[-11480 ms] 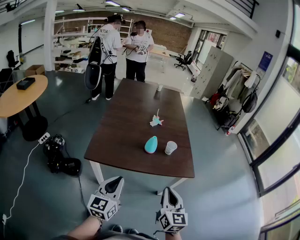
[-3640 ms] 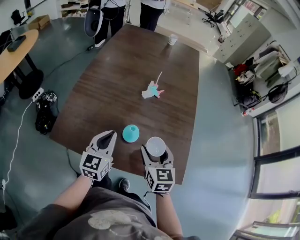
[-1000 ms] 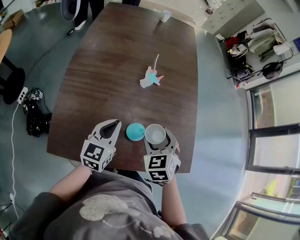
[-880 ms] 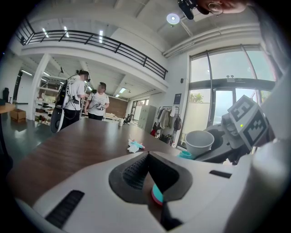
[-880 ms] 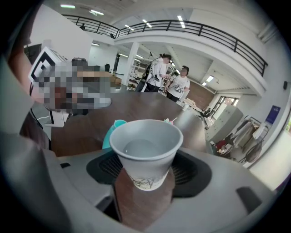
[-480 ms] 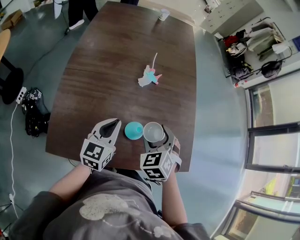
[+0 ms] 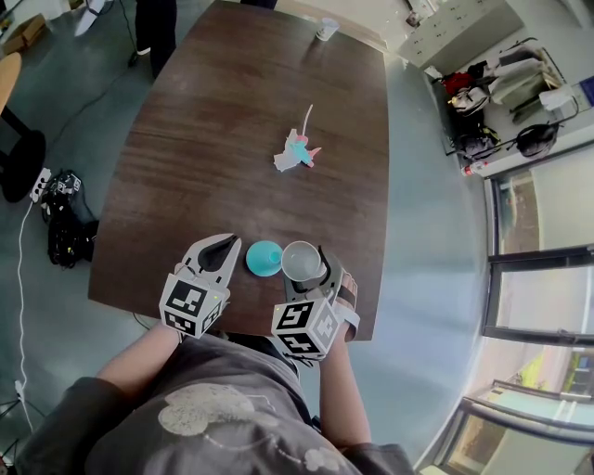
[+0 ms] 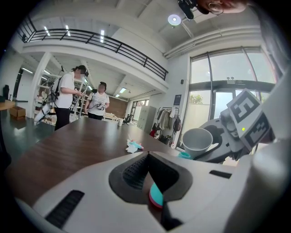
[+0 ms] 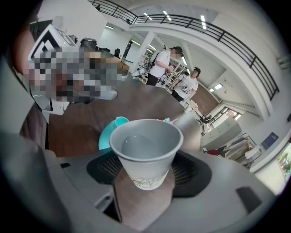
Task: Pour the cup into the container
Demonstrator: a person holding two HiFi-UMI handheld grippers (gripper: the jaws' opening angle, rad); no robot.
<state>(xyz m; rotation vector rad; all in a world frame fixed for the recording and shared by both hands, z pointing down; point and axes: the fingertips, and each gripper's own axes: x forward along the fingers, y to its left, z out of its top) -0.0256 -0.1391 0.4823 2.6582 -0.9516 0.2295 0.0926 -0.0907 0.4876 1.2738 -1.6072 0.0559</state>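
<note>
A white paper cup (image 7: 302, 260) hangs just above the dark wooden table (image 7: 232, 139), near its front edge. My right gripper (image 7: 304, 263) is shut on its sides. The cup (image 9: 146, 150) leans left, its mouth over the edge of the teal dome-shaped container (image 7: 263, 258), and looks to hold a little clear liquid. The container (image 9: 108, 133) stands on the table directly left of the cup. My left gripper (image 7: 223, 244) is shut and empty, its tip just left of the container. Through the left gripper (image 8: 148, 157) a sliver of the teal container (image 8: 156, 195) shows, with the cup (image 8: 197, 140) at right.
A small pink and teal paper toy (image 7: 297, 153) lies mid-table. Another white cup (image 7: 326, 28) stands at the far edge. The table's front edge runs right under both grippers. Two people (image 8: 68, 98) stand beyond the far end. Cables (image 7: 60, 232) lie on the floor at left.
My right gripper has rolled to the left, tipping the cup's mouth toward the teal container. The left gripper has stayed where it was.
</note>
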